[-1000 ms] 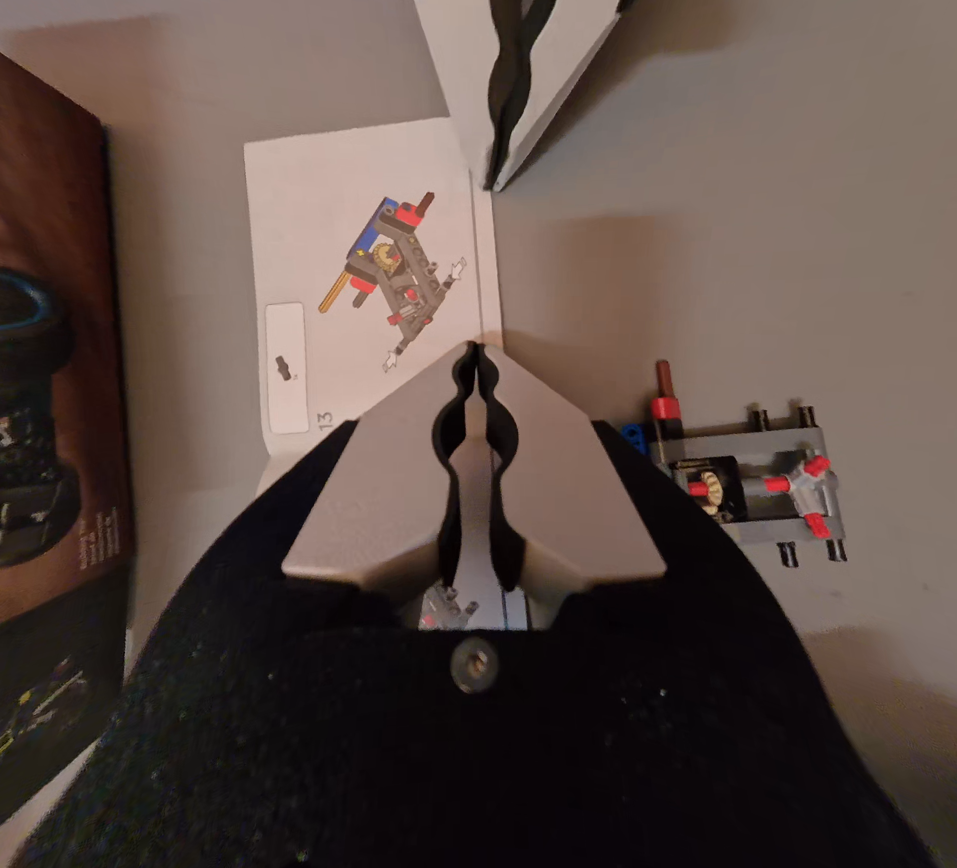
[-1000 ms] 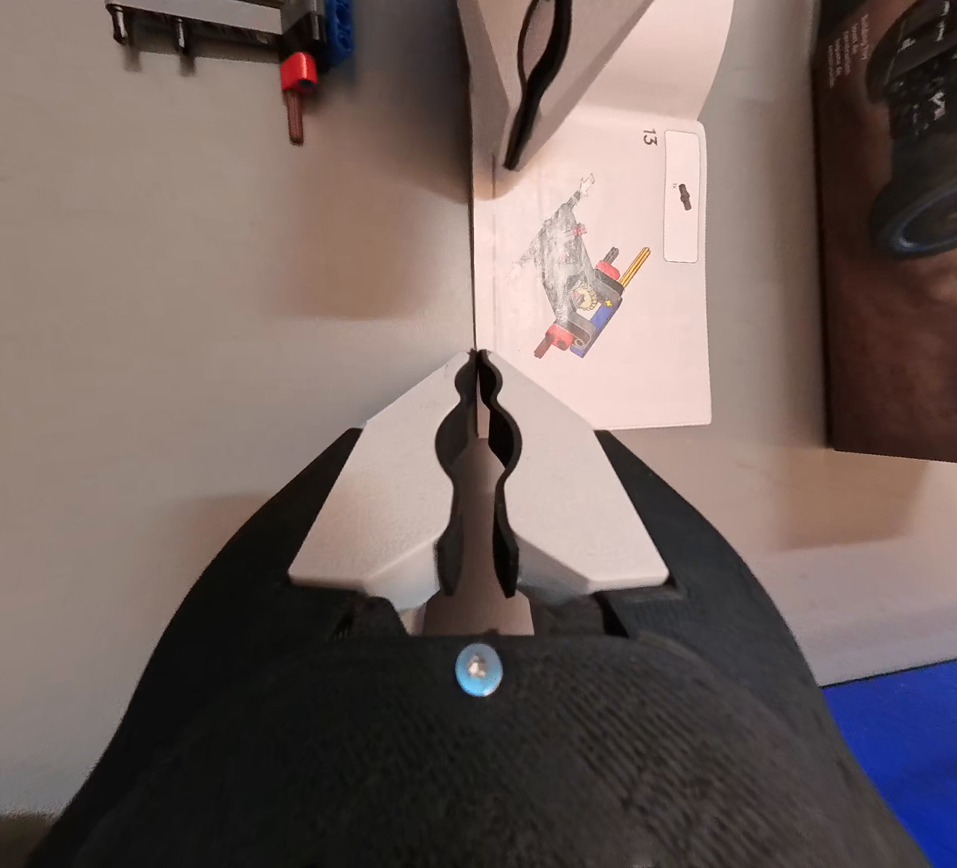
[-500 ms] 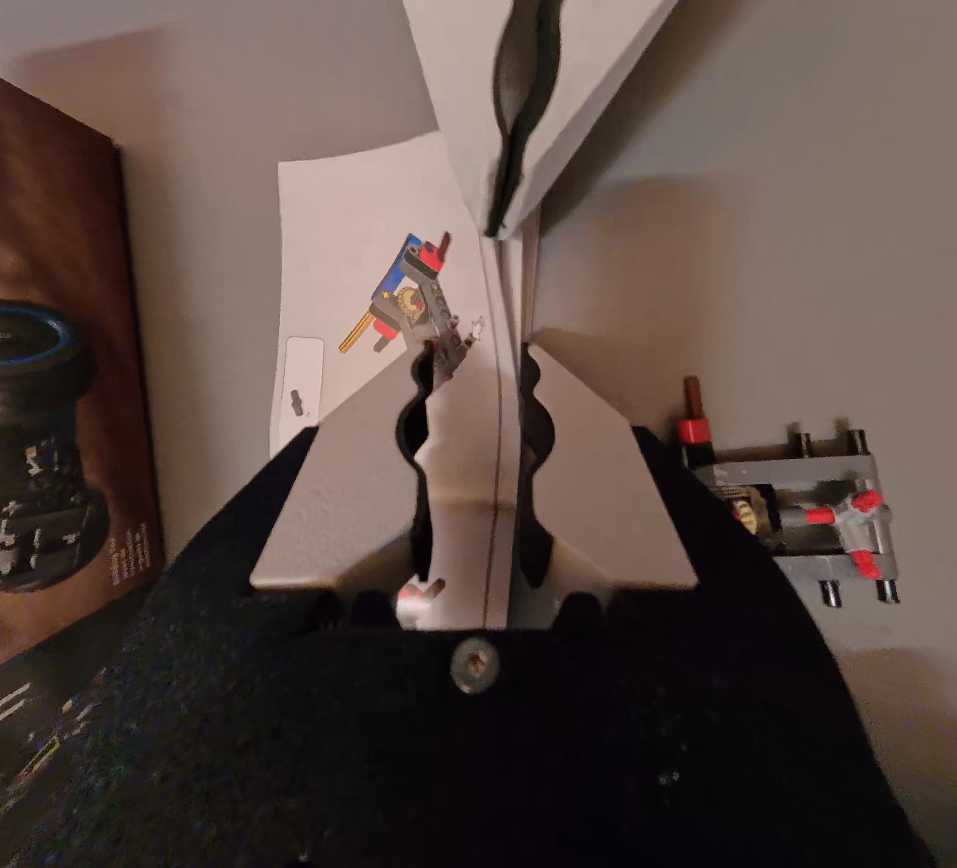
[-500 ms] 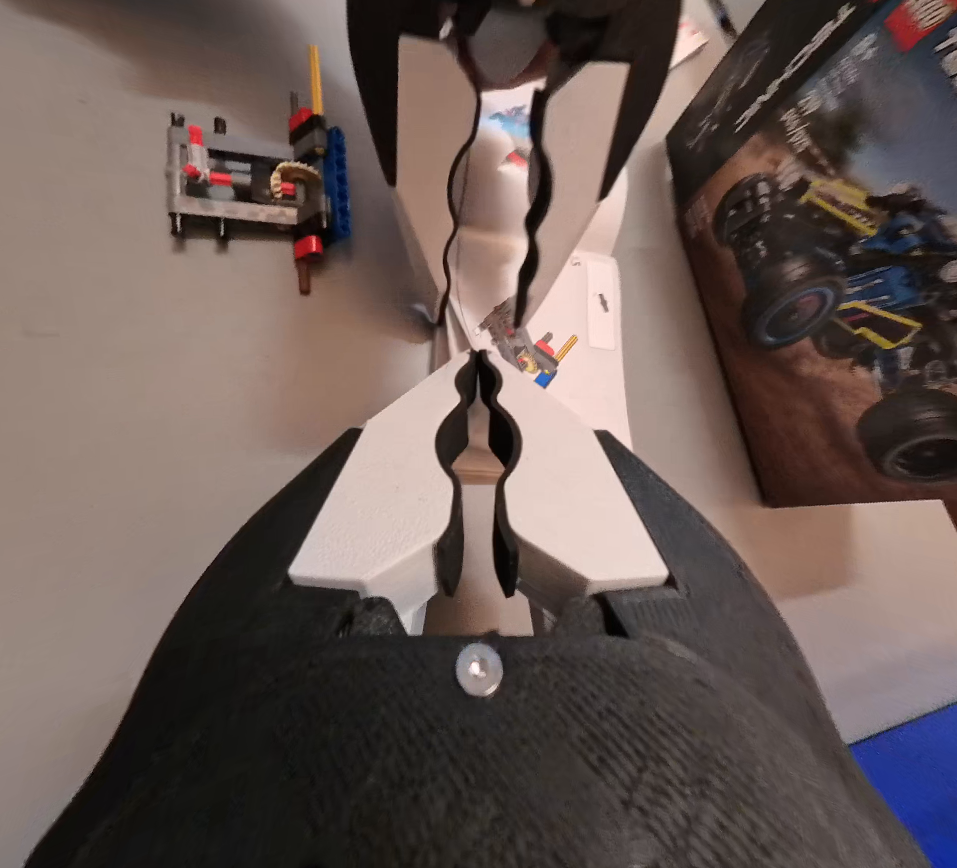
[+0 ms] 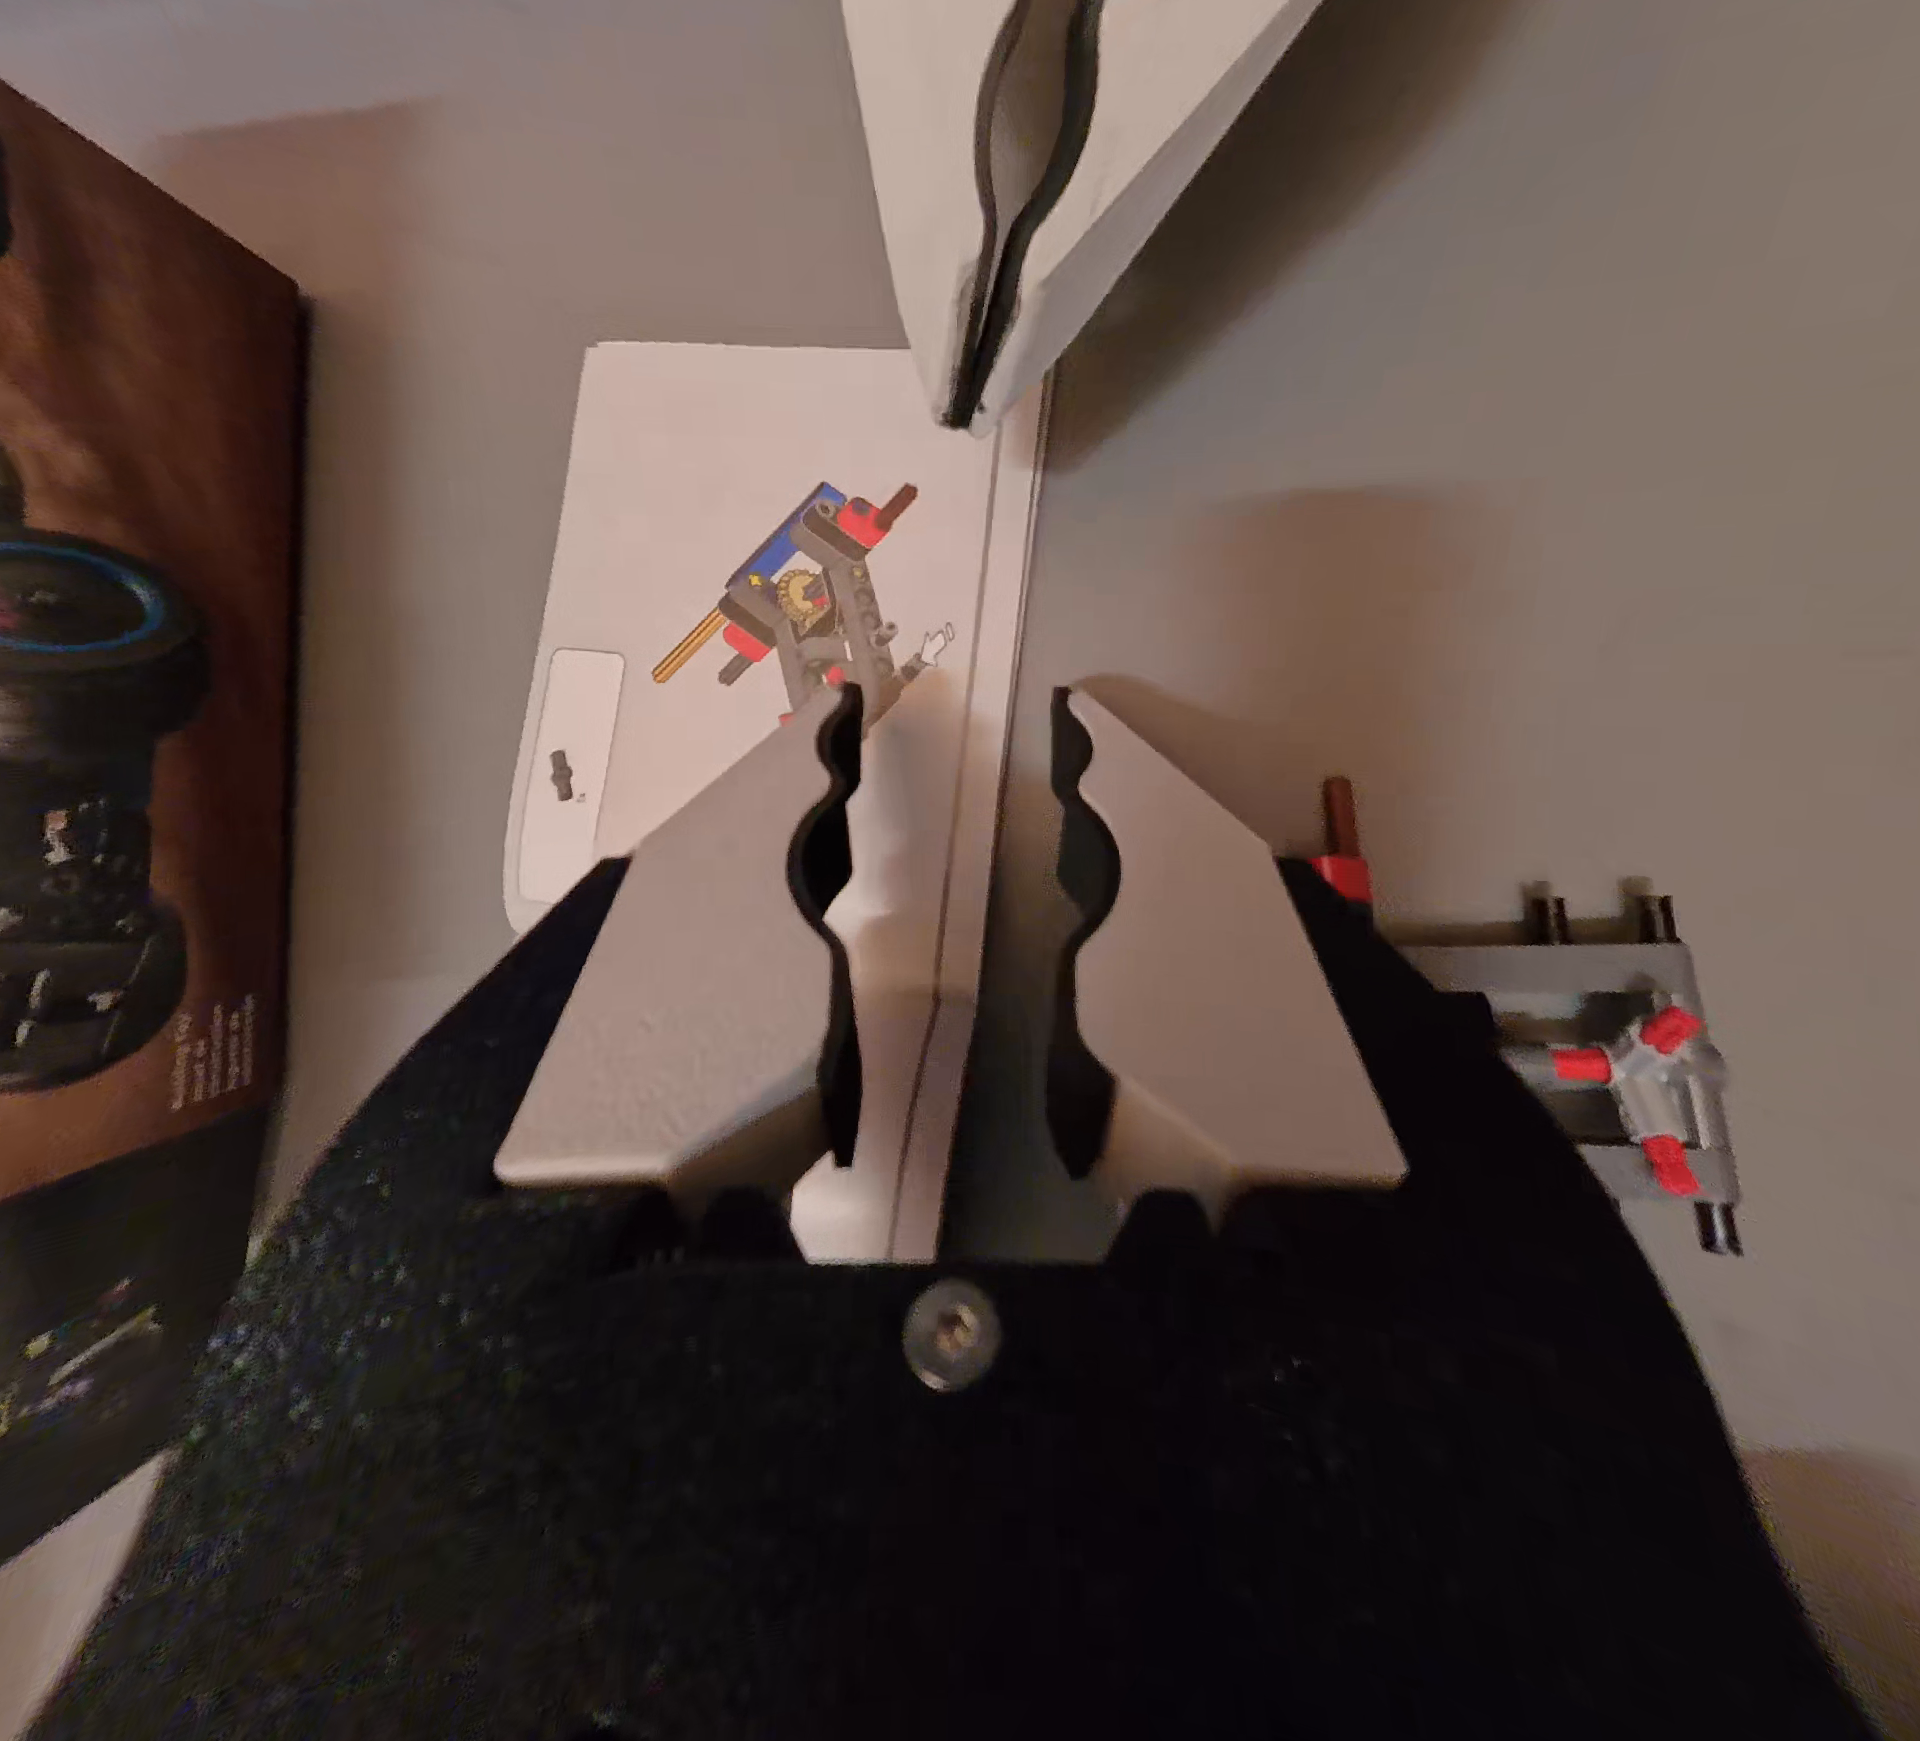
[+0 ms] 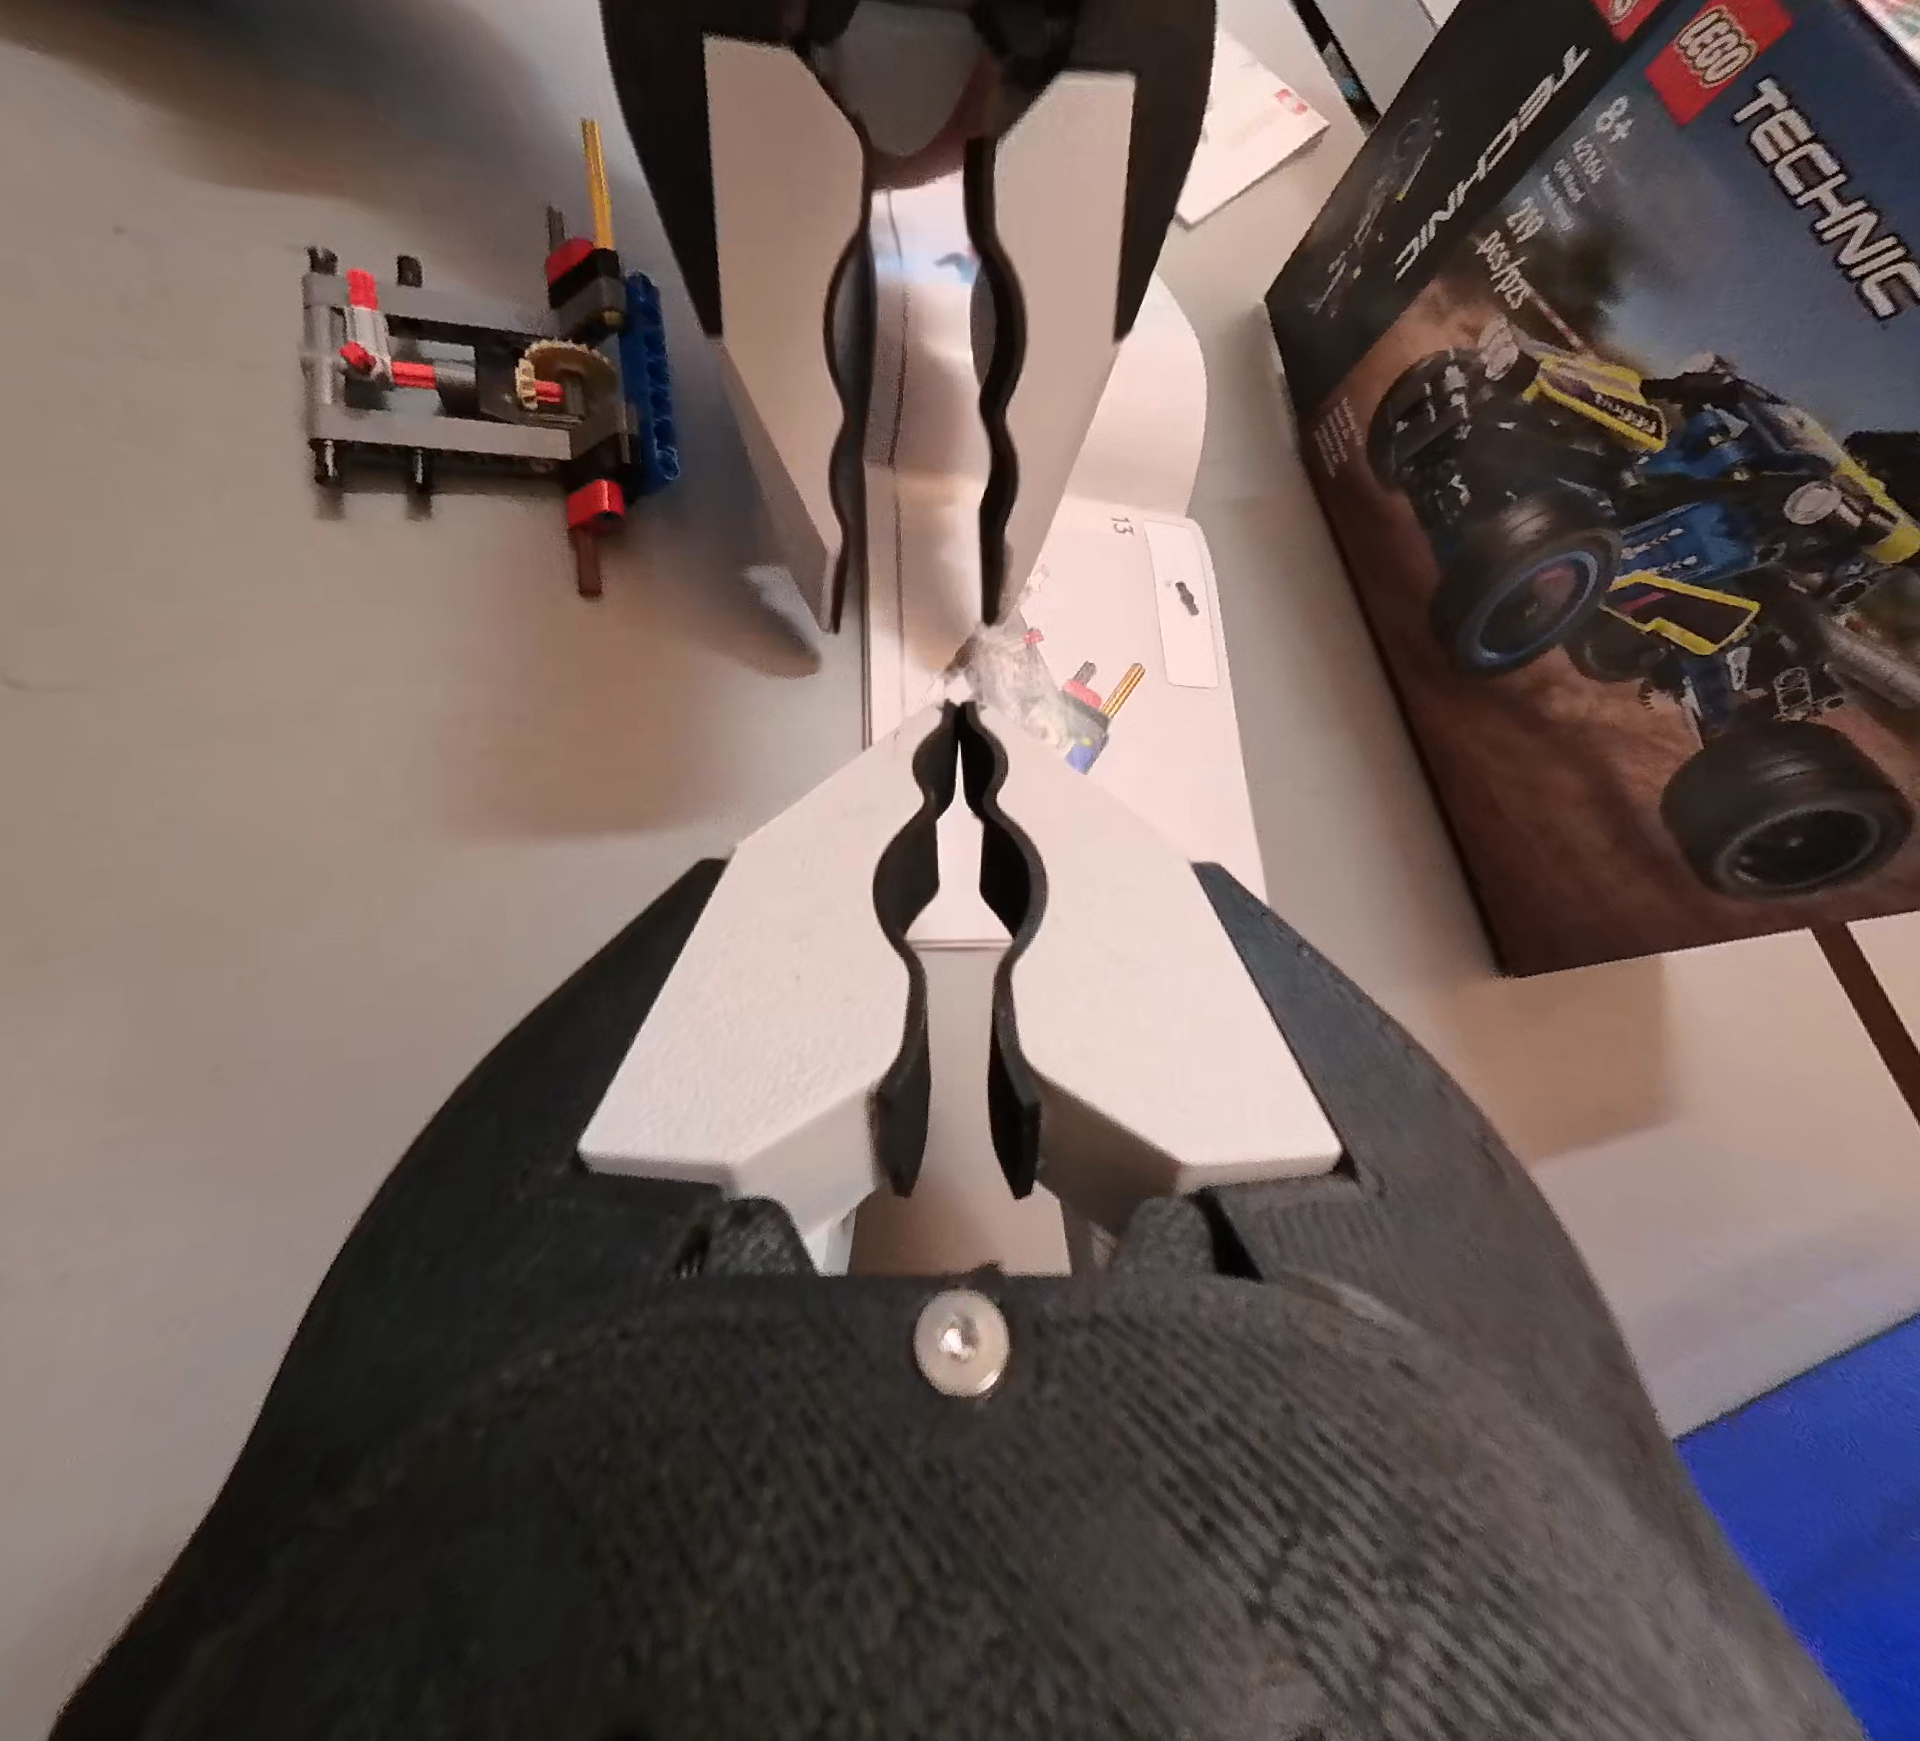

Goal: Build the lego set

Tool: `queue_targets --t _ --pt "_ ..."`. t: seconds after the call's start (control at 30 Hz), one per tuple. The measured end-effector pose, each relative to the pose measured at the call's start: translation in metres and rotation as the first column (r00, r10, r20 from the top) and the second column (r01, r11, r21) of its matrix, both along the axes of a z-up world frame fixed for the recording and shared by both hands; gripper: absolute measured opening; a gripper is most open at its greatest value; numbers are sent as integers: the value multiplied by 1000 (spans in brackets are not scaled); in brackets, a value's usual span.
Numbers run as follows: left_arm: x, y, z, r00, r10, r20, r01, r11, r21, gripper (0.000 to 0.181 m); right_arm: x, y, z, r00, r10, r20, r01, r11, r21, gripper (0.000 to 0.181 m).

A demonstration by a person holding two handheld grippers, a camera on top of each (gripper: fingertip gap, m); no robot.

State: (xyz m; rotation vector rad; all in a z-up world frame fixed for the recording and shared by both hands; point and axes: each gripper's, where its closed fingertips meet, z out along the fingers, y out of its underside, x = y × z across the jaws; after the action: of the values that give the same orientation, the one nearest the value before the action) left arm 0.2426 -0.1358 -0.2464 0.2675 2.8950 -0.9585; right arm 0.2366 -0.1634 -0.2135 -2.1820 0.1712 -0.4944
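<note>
Left wrist view shows the left gripper (image 5: 956, 704), pinched on the instruction booklet (image 5: 748, 486) a second ago, now spread wide and empty while the right gripper (image 6: 958, 712) holds the page edge, the half-built lego assembly (image 6: 478, 382) waiting beside it.

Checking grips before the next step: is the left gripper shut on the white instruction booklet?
No. The left gripper stands open, its fingers apart above the white instruction booklet.

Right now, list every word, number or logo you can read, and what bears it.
I won't quote writing; its bearers:
Set box: red logos, white lettering, small print.
Instruction booklet: a step number beside a parts callout.
White leaflet: red mark, too small to read.
</note>
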Motion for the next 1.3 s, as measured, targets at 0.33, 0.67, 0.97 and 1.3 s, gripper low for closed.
queue_targets --t 0.33,0.67,0.97,1.3 --pt "11 23 -10 995 89 -53 -85 993 78 37 1 -11 -31 992 -69 -101 55 989 -139 42" --pt "8 24 -12 995 55 -81 -50 997 56 31 0 -16 -42 1000 11 -25 -17 967 -253 0" --pt "9 19 -11 1000 26 -14 -25 998 58 39 -5 -3 -29 997 20 -70 -29 992 -120 0" --pt "1 0 -5 1000 -4 -9 5 1000 20 21 -2 6 -13 999 19 -26 -19 1000 -15 0"
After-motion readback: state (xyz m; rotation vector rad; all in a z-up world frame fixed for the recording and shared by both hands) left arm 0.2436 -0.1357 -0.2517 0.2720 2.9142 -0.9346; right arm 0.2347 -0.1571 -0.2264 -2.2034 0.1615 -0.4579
